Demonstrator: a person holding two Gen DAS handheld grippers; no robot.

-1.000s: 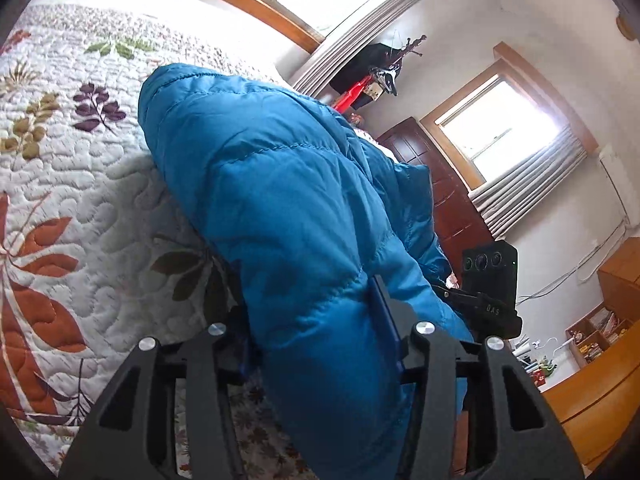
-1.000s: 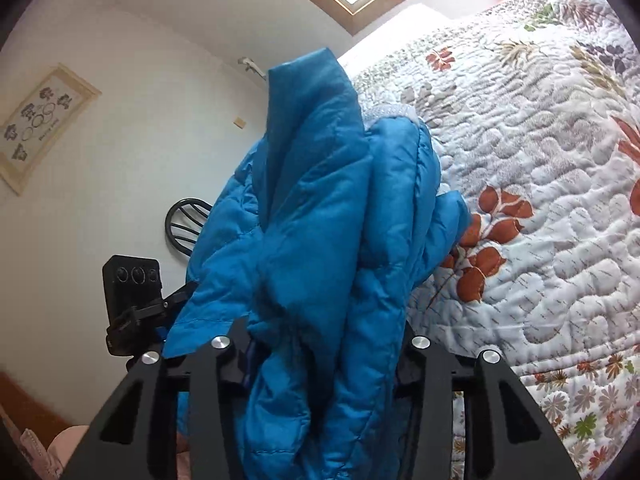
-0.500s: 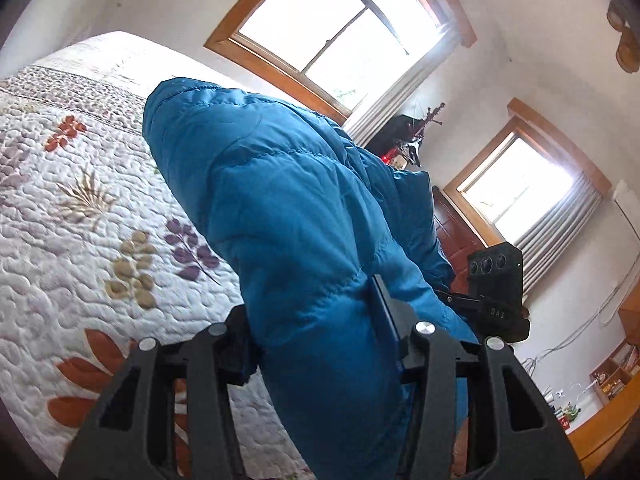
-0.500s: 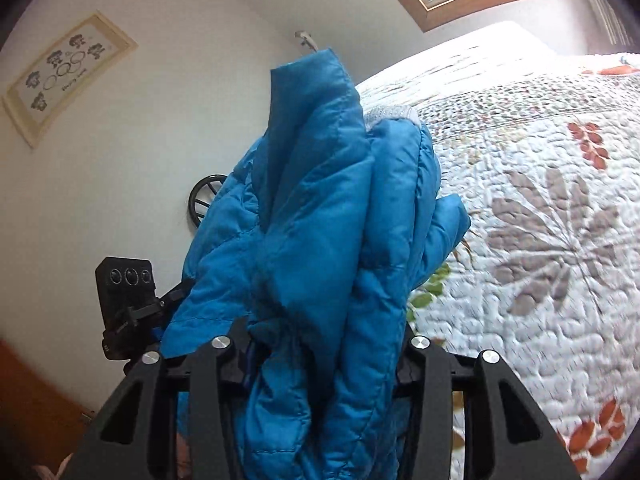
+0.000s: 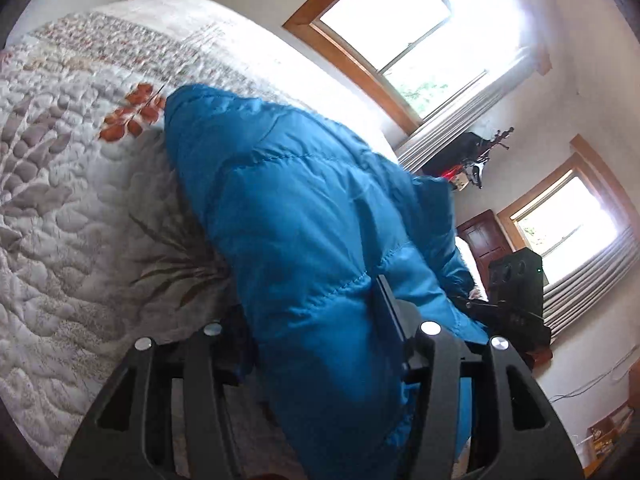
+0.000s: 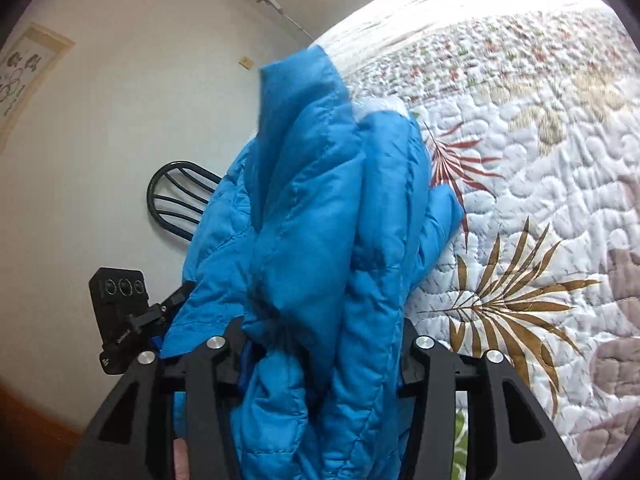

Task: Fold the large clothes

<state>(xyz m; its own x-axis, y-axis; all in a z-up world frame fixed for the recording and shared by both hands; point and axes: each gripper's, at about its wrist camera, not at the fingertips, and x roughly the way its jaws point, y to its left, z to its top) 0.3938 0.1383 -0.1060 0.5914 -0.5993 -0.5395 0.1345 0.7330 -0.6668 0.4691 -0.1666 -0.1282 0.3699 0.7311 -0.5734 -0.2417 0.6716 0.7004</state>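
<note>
Blue jacket [image 5: 304, 240] over floral quilt [image 5: 72, 220]; 2 windows [image 5: 400, 28].

The big blue jacket [image 5: 312, 248] fills the middle of both views and hides most of the bed quilt [image 5: 72, 208] behind it. It also covers the fingertips of the left gripper [image 5: 320, 344] and the right gripper [image 6: 320, 344]. The jacket runs off the bottom edge. The far quilt is blurry. Only part of the chair [image 6: 176, 196] shows. The wall picture [image 6: 20, 72], perhaps animals, is cut off.
</note>
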